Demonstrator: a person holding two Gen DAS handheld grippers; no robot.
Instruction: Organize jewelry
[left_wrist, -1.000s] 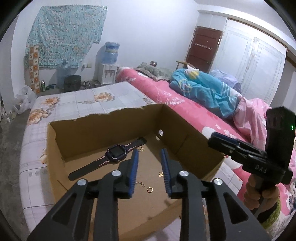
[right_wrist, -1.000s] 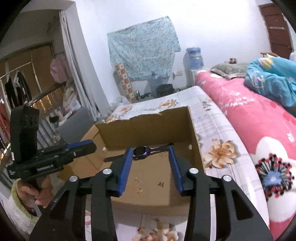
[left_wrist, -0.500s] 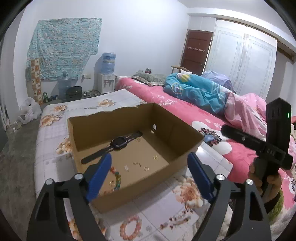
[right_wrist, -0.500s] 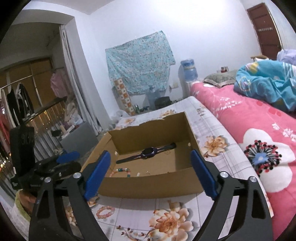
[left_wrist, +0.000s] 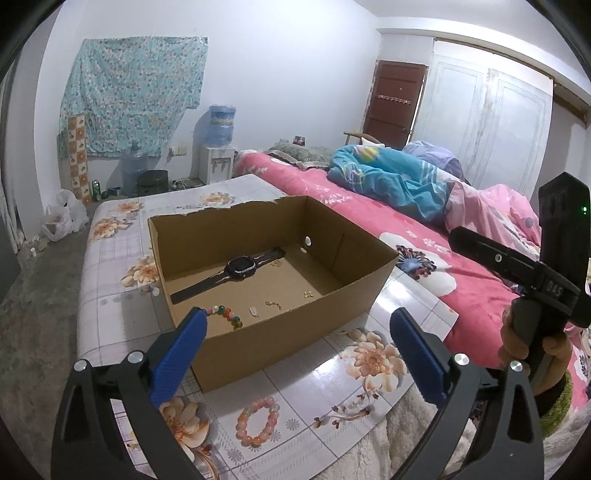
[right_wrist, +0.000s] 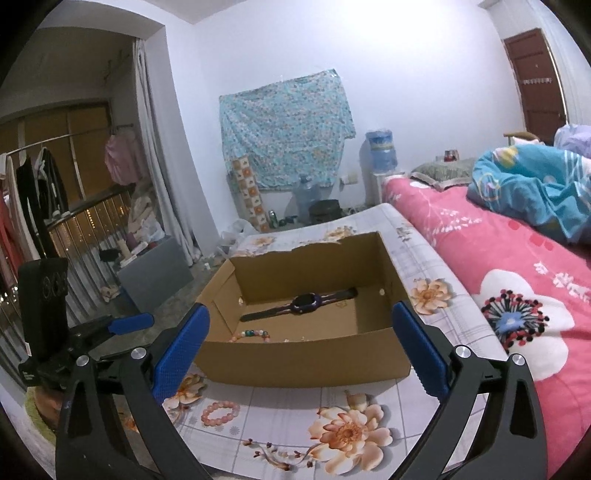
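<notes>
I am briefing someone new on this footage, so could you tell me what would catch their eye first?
Most striking is the open cardboard box on the flowered cloth, with a dark watch lying across its floor and a multicoloured bead bracelet in its near corner. A pink bead bracelet lies outside, in front of the box. Both the left gripper and the right gripper stand wide open, holding nothing.
</notes>
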